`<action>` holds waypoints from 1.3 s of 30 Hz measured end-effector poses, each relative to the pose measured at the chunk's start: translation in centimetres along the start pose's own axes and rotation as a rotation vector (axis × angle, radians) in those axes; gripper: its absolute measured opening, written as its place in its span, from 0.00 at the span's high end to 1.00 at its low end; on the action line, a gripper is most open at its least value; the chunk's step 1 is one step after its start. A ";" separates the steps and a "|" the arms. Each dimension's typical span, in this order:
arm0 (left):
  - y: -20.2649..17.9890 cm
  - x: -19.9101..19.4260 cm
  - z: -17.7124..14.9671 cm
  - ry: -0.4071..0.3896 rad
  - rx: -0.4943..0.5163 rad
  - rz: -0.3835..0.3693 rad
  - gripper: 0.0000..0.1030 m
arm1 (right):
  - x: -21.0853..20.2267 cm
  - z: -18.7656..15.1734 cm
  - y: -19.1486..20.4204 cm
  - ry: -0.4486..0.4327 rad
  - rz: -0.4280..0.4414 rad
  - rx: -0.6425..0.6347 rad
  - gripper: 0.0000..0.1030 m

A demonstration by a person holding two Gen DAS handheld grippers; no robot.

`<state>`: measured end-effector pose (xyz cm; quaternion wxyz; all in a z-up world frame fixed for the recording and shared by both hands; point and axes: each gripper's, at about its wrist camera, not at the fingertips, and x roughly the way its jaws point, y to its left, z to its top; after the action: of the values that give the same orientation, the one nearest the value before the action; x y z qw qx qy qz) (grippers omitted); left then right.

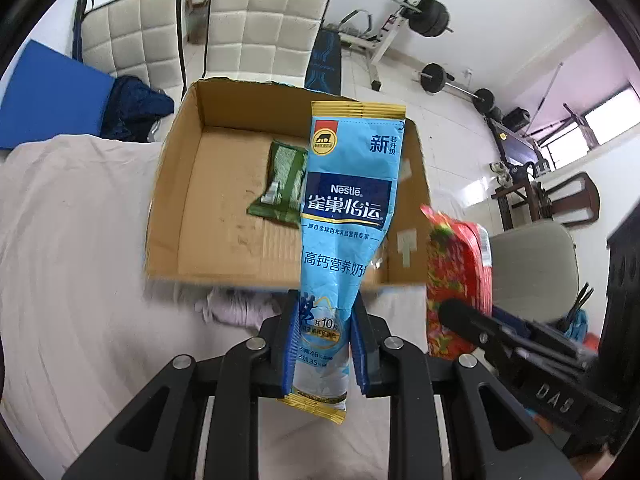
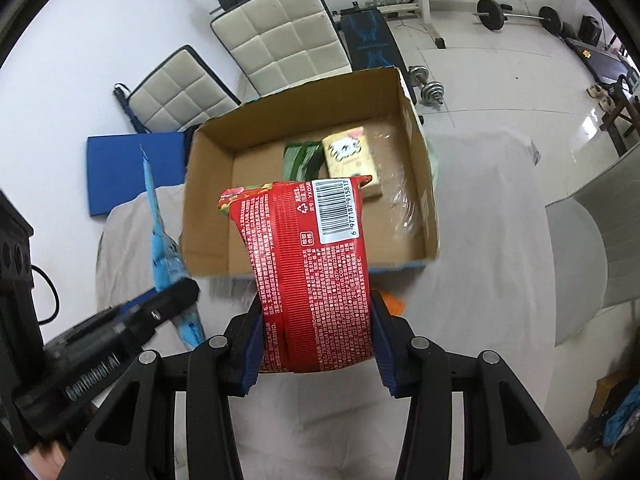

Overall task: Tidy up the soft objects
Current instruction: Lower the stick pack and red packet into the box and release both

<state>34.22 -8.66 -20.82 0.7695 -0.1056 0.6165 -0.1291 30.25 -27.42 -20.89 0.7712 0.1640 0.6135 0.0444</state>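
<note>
Left gripper (image 1: 325, 340): clamped on blue Nestlé sachet (image 1: 348, 200), held above cardboard box (image 1: 176, 184).
Right gripper (image 2: 318, 336): pinching red packet (image 2: 316, 272) over the box.
Box contents: green pouch (image 1: 280, 184), yellow tissue pack (image 2: 350, 156).

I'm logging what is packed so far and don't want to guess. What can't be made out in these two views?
- Left wrist view: the blue Nestle sachet hides part of the cardboard box floor, including the right edge of the green packet.
- Right wrist view: the red packet covers the lower ends of the green packet and the yellow tissue pack.
- Both views: the other gripper is blurred.
</note>
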 end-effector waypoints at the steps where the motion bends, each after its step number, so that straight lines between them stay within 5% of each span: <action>1: 0.6 0.4 0.7 0.007 -0.010 0.000 0.81 | 0.4 0.7 -0.1 0.002 -0.009 0.007 0.52; 13: 5.3 8.8 9.7 0.102 -0.063 0.155 0.81 | 10.7 5.9 -2.3 0.126 -0.157 0.070 0.52; 32: 8.8 17.1 12.5 0.307 -0.086 0.230 0.77 | 20.1 5.8 -3.4 0.307 -0.282 0.044 0.51; 39: 9.0 15.6 12.0 0.268 -0.081 0.219 0.60 | 18.9 6.0 -2.7 0.273 -0.303 0.013 0.46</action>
<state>49.79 -5.28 -35.42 0.6849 -0.0504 0.7262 -0.0323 40.27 -26.04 -38.19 0.6776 0.0672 0.7304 -0.0539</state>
